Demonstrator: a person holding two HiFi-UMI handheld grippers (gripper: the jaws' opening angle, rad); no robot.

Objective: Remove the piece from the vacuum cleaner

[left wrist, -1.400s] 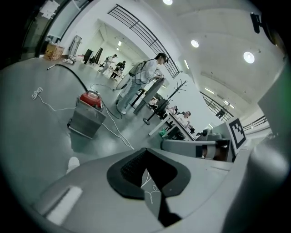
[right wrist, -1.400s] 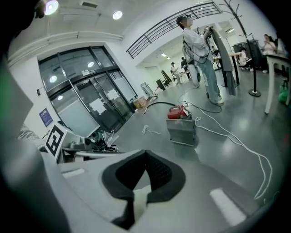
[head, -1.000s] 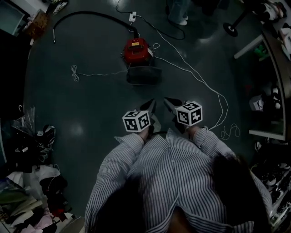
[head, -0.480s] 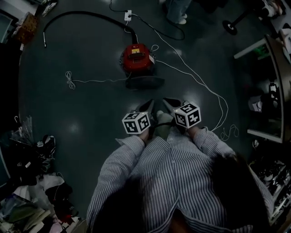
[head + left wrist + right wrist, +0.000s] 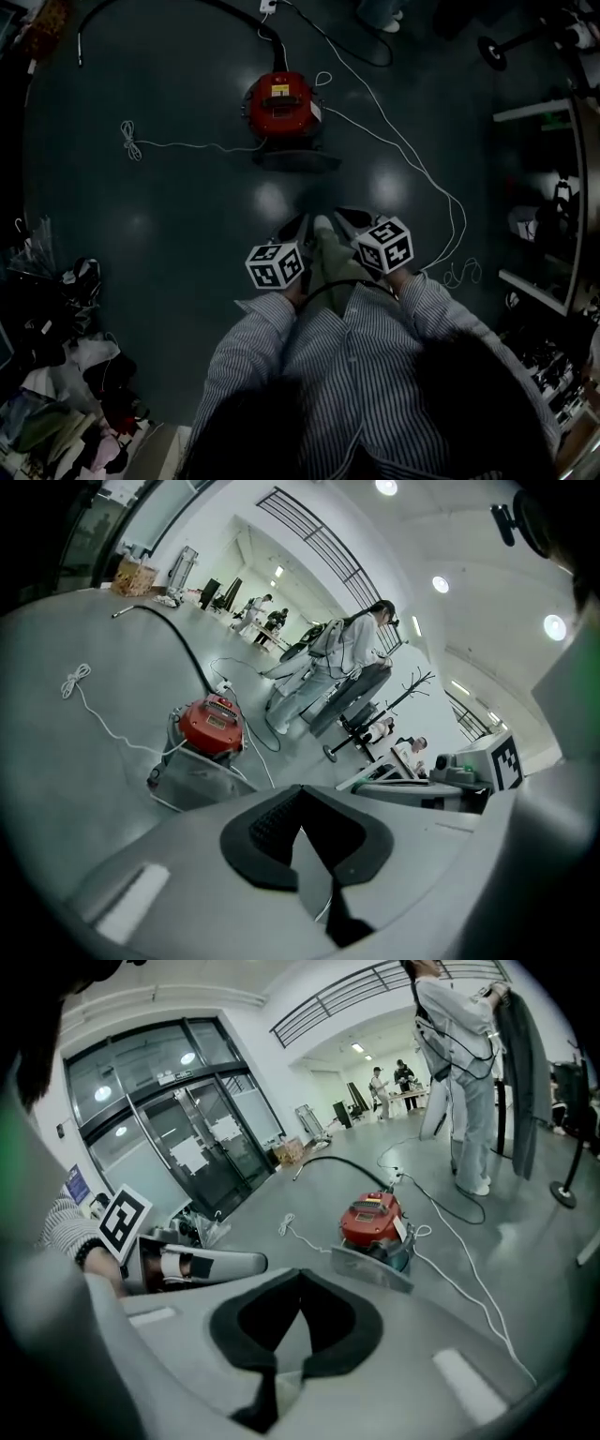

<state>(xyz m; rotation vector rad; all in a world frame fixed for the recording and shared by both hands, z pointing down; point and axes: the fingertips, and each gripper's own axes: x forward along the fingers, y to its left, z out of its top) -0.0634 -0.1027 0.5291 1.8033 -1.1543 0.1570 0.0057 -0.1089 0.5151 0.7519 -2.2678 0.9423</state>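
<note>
The red vacuum cleaner [image 5: 281, 105] stands on the dark floor ahead of me, with a grey flat piece [image 5: 298, 160] at its near side. It also shows in the left gripper view [image 5: 211, 726] and the right gripper view [image 5: 372, 1220], the grey piece [image 5: 370, 1267] leaning against it. My left gripper [image 5: 292, 230] and right gripper [image 5: 352, 217] are held side by side close to my body, well short of the vacuum. Both are shut with nothing between the jaws, as seen in the left gripper [image 5: 302, 794] and right gripper [image 5: 300, 1277] views.
A black hose [image 5: 239, 14] and a white cable [image 5: 412, 159] trail from the vacuum across the floor. Piled clothes and bags [image 5: 56, 375] lie at the left, shelving [image 5: 553, 187] stands at the right. A person [image 5: 323, 667] stands beyond the vacuum.
My leg and shoe have come into view between the grippers as I step toward the vacuum. Both grippers stay shut and side by side.
</note>
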